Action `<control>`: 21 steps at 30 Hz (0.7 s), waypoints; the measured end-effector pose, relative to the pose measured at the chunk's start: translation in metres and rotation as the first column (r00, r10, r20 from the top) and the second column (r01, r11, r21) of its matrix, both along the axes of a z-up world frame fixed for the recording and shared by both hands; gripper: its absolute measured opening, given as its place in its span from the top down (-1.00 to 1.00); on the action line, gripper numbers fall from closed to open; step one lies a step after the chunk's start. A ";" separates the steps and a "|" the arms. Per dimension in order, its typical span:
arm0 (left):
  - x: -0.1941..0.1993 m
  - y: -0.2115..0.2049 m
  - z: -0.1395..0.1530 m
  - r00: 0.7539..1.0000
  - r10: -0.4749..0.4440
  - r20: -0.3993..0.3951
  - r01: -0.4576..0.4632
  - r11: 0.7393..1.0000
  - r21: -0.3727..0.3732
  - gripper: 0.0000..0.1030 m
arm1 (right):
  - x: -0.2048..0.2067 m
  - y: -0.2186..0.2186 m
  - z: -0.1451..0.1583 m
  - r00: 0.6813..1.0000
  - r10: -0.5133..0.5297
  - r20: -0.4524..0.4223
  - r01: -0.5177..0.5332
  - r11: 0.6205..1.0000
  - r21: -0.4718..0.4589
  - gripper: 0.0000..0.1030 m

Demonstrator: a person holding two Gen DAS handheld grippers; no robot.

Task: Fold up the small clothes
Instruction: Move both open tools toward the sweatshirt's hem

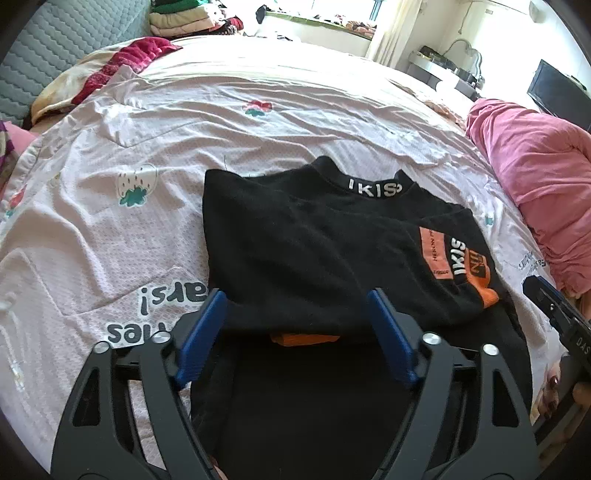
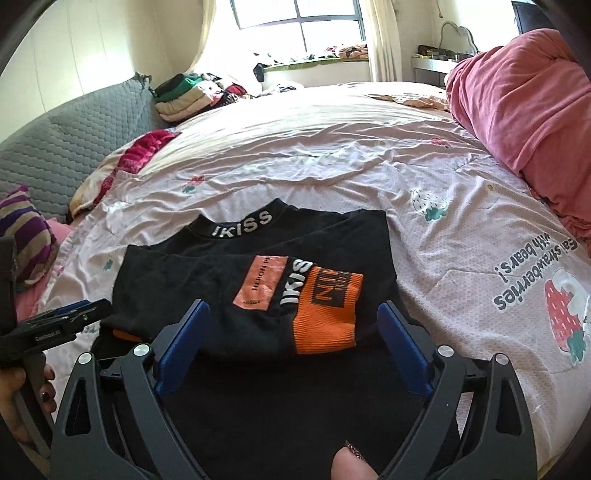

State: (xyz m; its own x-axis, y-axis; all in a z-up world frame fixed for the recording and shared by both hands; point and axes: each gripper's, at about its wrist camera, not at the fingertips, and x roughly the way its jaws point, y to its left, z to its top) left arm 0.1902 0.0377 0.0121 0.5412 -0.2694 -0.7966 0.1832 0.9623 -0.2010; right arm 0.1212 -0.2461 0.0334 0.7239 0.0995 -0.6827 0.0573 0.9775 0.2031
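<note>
Two grippers face a black top (image 1: 306, 251) that lies partly folded on a bed, and we look along each of them from its own wrist camera. The top rests on a pale pink bedsheet (image 1: 177, 122) printed with strawberries and dark lettering. Its collar (image 1: 375, 188), lettered in white, points away from us, and one sleeve is folded across the body, so that its orange cuff (image 2: 325, 314) and an orange patch lie on top of the black cloth. In the left wrist view, our left gripper (image 1: 295, 306) stands with its blue pads (image 1: 201, 332) spread wide, just over the near edge of the top; the cloth shows between the pads but neither pad presses on it. In the right wrist view, our right gripper (image 2: 291, 317) is likewise spread wide, its pads on either side of the folded sleeve without pinching it. No earlier view lets us tell more of the jaws. A fingertip (image 2: 351, 465) shows at the bottom edge of that view, and at the left edge a hand (image 2: 22, 387) with dark nails holds the other gripper's handle. A heap of pink bedding (image 2: 528, 103) lies to the right of the bed, a grey quilted sofa (image 2: 70, 147) stands to the left, and a stack of folded clothes (image 2: 184, 96) sits beyond it beneath a bright window (image 2: 295, 18).
</note>
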 end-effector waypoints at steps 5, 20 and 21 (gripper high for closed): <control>-0.004 0.000 0.009 1.000 0.010 0.024 -0.010 1.000 0.006 -0.81 | -0.005 0.003 0.006 1.000 0.001 0.020 0.000 1.000 -0.027 -0.91; -0.035 0.001 0.030 0.997 0.018 0.072 -0.020 1.000 0.017 -0.81 | -0.030 -0.009 0.018 0.999 -0.015 0.031 0.017 0.998 -0.053 -0.91; -0.037 0.000 0.031 0.997 0.016 0.074 -0.018 1.000 0.018 -0.81 | -0.031 -0.010 0.018 0.999 -0.015 0.032 0.017 0.998 -0.057 -0.91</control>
State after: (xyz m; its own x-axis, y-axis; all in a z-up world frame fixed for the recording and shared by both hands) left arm 0.1533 0.0380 0.0426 0.6033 -0.2450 -0.7590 0.1805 0.9689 -0.1693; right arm 0.0901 -0.2560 0.0516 0.7463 0.0497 -0.6637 0.0671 0.9865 0.1493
